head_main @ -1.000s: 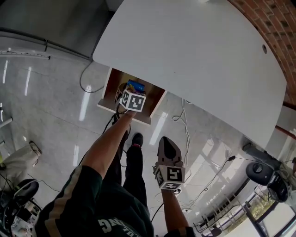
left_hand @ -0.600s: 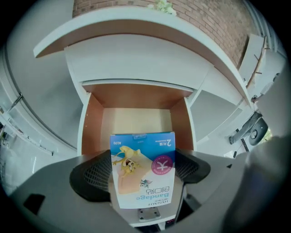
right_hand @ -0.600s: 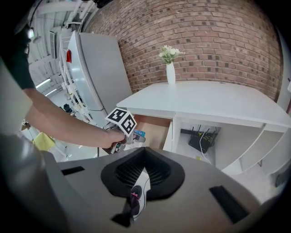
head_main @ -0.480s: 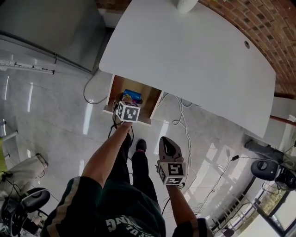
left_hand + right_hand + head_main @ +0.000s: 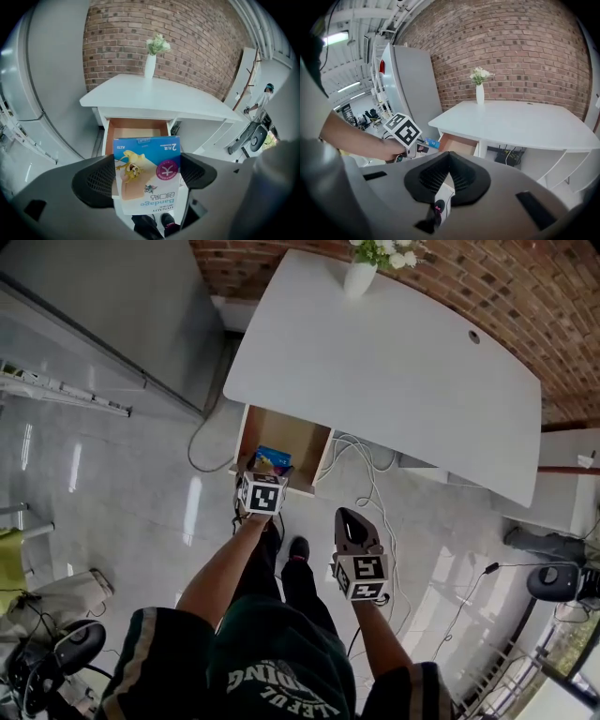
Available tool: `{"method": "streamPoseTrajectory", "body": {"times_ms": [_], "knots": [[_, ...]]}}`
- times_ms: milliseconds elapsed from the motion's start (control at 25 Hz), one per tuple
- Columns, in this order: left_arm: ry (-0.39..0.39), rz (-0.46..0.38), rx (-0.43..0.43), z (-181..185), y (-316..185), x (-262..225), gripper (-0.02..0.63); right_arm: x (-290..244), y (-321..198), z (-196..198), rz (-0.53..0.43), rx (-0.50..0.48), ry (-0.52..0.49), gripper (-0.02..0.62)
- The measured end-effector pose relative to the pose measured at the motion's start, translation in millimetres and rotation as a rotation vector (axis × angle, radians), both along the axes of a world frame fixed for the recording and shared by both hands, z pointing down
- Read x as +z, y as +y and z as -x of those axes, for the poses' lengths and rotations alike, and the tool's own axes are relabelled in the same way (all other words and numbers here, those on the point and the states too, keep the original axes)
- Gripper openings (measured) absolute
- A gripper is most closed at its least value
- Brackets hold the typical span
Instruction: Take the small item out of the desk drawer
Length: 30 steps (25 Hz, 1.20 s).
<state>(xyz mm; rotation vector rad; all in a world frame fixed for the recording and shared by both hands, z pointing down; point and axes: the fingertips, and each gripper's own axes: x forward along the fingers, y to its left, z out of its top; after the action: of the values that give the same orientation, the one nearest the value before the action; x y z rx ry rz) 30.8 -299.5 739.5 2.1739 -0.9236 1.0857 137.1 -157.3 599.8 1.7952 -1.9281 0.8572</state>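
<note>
The left gripper (image 5: 146, 175) clamps a blue-and-tan cardboard bandage box (image 5: 147, 161) in front of the open wooden drawer (image 5: 136, 132) of the white desk (image 5: 154, 96). The right gripper (image 5: 448, 172) has its jaws together and holds nothing.

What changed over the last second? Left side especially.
The left tongs, shut on the bandage box, drew back from the open drawer toward the person, bringing the box along. The right tongs stayed shut and empty, held low; the drawer stayed open.

Dark green T-shirt (image 5: 272, 652), white lettering, striped sleeves (image 5: 141, 657); left hand-held gripper (image 5: 271, 466) and right hand-held gripper (image 5: 351, 519) bear black-and-white marker cubes (image 5: 263, 495).
</note>
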Motion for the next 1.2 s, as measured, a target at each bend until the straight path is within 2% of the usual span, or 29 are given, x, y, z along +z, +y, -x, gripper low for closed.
{"method": "streamPoseTrajectory", "body": {"times_ms": [200,520,880,1200], "knots": [[0.045,-0.052,-0.023,8.2,6.1,-42.3,0.436,-16.9,-1.5,-1.3,-0.065,-0.013,0.015,0.025],[0.088,-0.159,-0.005,15.6,25.7,-119.2,0.436,-69.2,-6.3,-2.7,-0.162,-0.044,0.022,0.023],[0.133,-0.262,0.002,17.9,70.2,-178.2,0.436,-104.1,8.5,-0.2,-0.246,-0.108,0.034,0.024],[0.179,-0.334,-0.018,22.5,85.0,-229.3,0.436,-144.8,3.8,-2.5,-0.346,-0.145,0.054,0.024]]}}
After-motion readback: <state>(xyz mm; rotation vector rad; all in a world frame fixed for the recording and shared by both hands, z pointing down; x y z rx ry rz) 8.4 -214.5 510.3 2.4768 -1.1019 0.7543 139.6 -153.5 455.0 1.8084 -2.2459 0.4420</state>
